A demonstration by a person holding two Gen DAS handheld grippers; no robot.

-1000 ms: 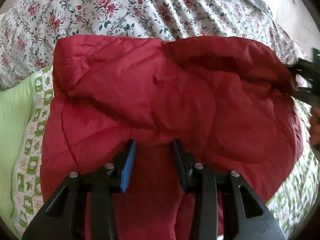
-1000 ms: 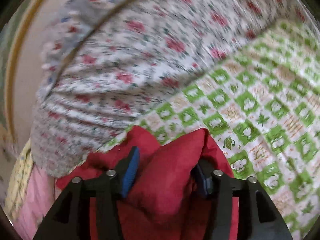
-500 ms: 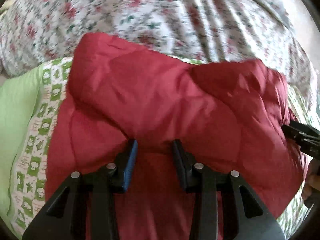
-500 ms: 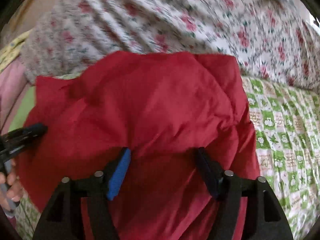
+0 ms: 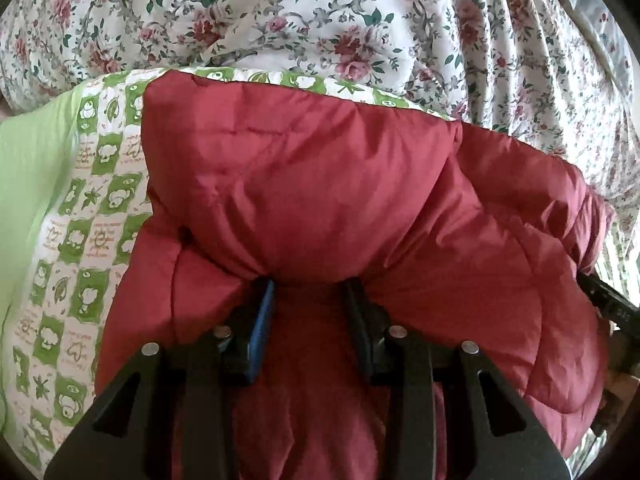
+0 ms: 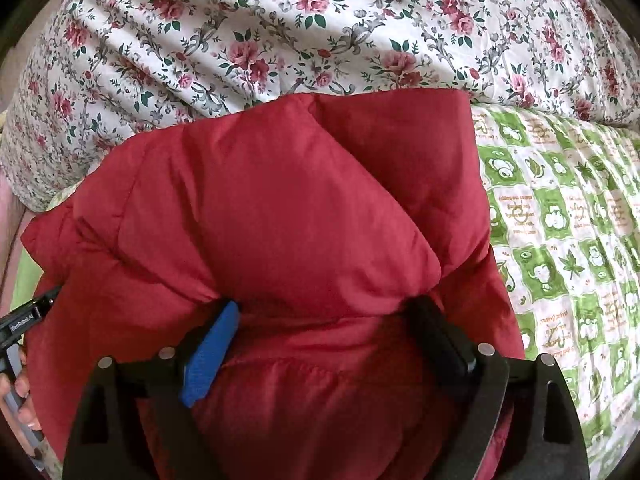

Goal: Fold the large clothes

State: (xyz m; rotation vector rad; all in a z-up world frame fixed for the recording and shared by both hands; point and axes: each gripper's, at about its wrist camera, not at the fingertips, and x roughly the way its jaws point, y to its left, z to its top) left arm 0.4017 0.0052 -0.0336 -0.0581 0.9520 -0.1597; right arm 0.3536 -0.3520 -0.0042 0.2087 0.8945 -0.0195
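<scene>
A red quilted jacket (image 5: 320, 184) lies on the bed with its near part folded over into a thick roll. My left gripper (image 5: 310, 286) is shut on a bunch of that red fabric at the fold's near edge. In the right wrist view the same jacket (image 6: 280, 208) fills the middle. There the jaws of my right gripper (image 6: 324, 304) are opening wide, and the puffy fold still sits loosely between them. The other tool shows at each view's edge: the right gripper (image 5: 608, 300) and the left gripper (image 6: 24, 320).
Under the jacket lies a green-and-white patterned quilt (image 5: 80, 240) (image 6: 560, 220). A rose-print floral sheet (image 5: 320, 20) (image 6: 320, 20) covers the bed beyond it. Plain light green cloth (image 5: 28, 168) is at the far left. A person's hand (image 6: 16, 392) grips the left tool's handle.
Both grippers carried the jacket's fold forward and down onto the bed. The right jaws spread much wider. The left jaws kept their grip.
</scene>
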